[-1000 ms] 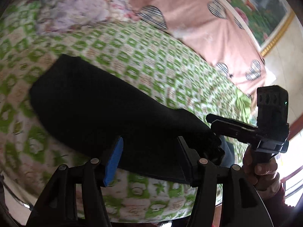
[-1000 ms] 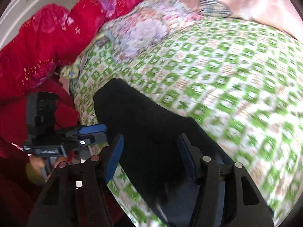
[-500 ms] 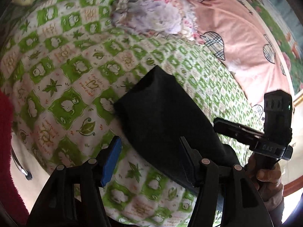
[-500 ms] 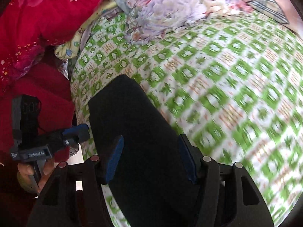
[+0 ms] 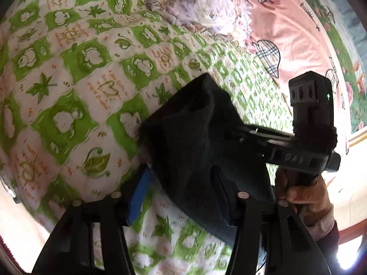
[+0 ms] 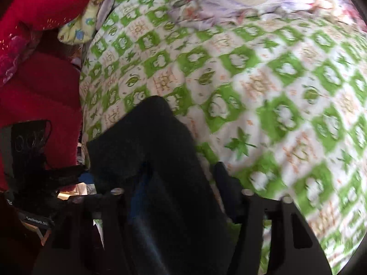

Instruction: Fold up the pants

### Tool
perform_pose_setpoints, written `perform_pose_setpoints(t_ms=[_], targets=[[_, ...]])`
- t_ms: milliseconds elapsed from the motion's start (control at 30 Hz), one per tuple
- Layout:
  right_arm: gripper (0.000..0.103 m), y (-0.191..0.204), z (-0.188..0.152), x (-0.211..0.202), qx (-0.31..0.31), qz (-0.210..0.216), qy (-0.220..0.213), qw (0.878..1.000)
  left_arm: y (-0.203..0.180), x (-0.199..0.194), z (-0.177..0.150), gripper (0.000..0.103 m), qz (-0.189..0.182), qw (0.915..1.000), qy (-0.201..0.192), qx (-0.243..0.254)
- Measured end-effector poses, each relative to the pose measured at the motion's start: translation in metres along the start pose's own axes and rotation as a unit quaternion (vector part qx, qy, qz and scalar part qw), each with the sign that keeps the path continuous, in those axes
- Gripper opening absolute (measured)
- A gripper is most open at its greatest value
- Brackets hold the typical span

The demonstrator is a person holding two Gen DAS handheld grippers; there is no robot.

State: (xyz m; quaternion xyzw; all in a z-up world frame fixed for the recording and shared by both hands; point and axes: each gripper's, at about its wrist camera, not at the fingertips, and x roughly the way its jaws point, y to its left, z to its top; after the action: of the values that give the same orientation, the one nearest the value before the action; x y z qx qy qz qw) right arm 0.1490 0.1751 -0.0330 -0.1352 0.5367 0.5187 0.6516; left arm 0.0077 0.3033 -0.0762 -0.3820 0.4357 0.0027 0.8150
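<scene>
The black pants, a thick, matte, fleecy bundle, lie on the bed near its edge, on a quilted bedspread printed with green and white squares. The left tool has just been closing its jaws, and the dark cloth sits between them, with the blue pad against its edge. The right tool has likewise been closing, with folded cloth filling the gap; whether the pads of either actually press cannot be told
</scene>
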Motion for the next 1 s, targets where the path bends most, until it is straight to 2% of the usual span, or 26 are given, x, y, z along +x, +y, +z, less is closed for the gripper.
perform_pose_setpoints(t_ms=[33, 100, 200, 533, 700, 833, 1000], targets=[[0.040, 0.002, 0.000, -0.001, -0.003, -0.004, -0.001, 1.000, 0.000, 0.003, 0.003, 0.032, 0.001, 1.0000, -0.003, -0.002], [0.029, 0.005, -0.002, -0.006, -0.005, -0.005, -0.007, 1.000, 0.002, 0.009, 0.006, 0.028, -0.003, 0.9999, -0.006, -0.010], [0.021, 0.005, -0.007, -0.020, 0.005, 0.006, -0.027, 1.000, -0.004, 0.006, 0.007, 0.020, -0.025, 0.9996, -0.012, -0.007], [0.019, 0.013, -0.039, -0.097, 0.016, 0.017, -0.121, 0.992, -0.079, -0.035, 0.005, 0.019, -0.064, 0.9928, -0.053, 0.087], [0.019, 0.009, -0.070, -0.145, 0.038, 0.032, -0.183, 0.982, -0.126, -0.056, -0.008, 0.019, -0.090, 0.9829, -0.061, 0.148], [0.019, 0.006, -0.102, -0.181, 0.047, 0.032, -0.229, 0.972, -0.165, -0.065, -0.024, 0.019, -0.121, 0.9715, -0.055, 0.196], [0.019, -0.001, -0.146, -0.219, 0.061, 0.026, -0.275, 0.959, -0.211, -0.070, -0.053, 0.019, -0.157, 0.9534, -0.043, 0.254]])
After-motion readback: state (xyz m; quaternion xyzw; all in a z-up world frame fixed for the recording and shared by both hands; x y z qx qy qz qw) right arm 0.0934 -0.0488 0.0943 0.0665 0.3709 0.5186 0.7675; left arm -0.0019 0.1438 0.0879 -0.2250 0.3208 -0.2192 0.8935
